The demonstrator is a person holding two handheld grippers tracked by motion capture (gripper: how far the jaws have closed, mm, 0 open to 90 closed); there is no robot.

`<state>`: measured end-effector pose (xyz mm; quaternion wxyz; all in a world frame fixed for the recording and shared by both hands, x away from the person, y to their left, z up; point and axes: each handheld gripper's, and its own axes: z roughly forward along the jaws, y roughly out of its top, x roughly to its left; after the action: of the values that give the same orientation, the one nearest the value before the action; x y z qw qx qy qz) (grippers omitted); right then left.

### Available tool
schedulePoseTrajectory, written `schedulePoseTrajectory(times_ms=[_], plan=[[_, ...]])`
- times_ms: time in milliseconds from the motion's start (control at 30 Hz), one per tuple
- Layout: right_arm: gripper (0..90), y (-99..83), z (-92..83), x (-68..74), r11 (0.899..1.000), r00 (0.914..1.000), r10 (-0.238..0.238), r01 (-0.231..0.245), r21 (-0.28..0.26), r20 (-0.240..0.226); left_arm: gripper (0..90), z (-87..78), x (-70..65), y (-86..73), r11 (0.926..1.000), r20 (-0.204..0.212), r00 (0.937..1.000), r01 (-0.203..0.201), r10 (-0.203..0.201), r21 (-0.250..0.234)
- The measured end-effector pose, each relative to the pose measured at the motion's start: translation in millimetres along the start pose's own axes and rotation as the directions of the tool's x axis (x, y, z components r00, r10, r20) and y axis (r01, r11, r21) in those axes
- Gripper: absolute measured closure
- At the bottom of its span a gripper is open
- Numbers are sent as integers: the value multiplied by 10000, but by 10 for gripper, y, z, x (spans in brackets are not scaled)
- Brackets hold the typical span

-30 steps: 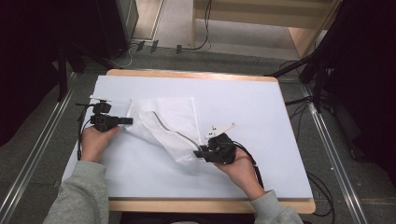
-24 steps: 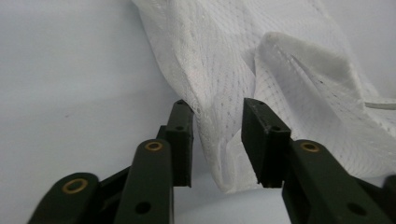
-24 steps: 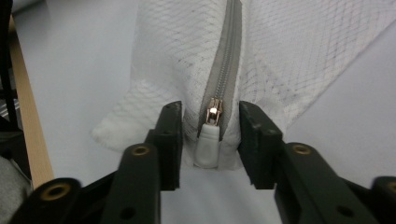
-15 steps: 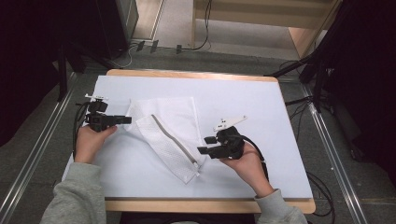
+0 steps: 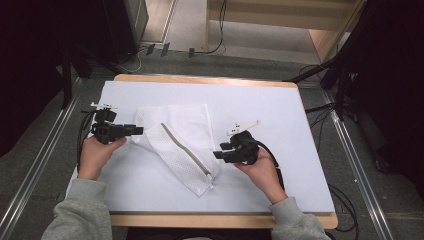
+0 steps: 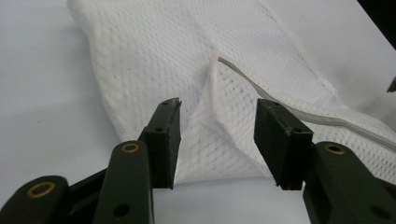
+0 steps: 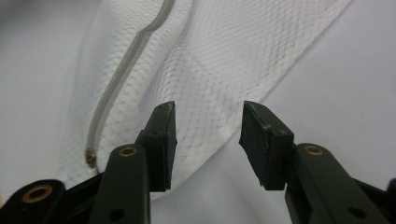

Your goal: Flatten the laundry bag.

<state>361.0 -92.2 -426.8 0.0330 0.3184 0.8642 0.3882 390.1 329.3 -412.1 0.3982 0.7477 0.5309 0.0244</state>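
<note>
While both jaws stood apart and empty, the left gripper (image 5: 131, 131) and right gripper (image 5: 220, 151) flanked a white mesh zippered laundry bag (image 5: 177, 142) lying folded mid-table on the white table cover (image 5: 280, 115). Loose netting could have snagged or slipped from a shallow pinch.

White mesh bag (image 5: 177, 142) lies on white-topped table (image 5: 280, 115).
</note>
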Motion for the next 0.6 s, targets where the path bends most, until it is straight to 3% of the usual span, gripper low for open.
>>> schedulePoseTrajectory(times_ms=[100, 600], plan=[[577, 14, 68, -41, 9999, 9999, 117, -119, 125, 121, 515, 73, -37, -5, 9996, -306, 9992, -252, 256, 122], [588, 108, 467, -179, 9987, 9971, 367, -389, 319, 664, 569, 289, -54, 4, 9994, -284, 9994, -173, 182, 311]])
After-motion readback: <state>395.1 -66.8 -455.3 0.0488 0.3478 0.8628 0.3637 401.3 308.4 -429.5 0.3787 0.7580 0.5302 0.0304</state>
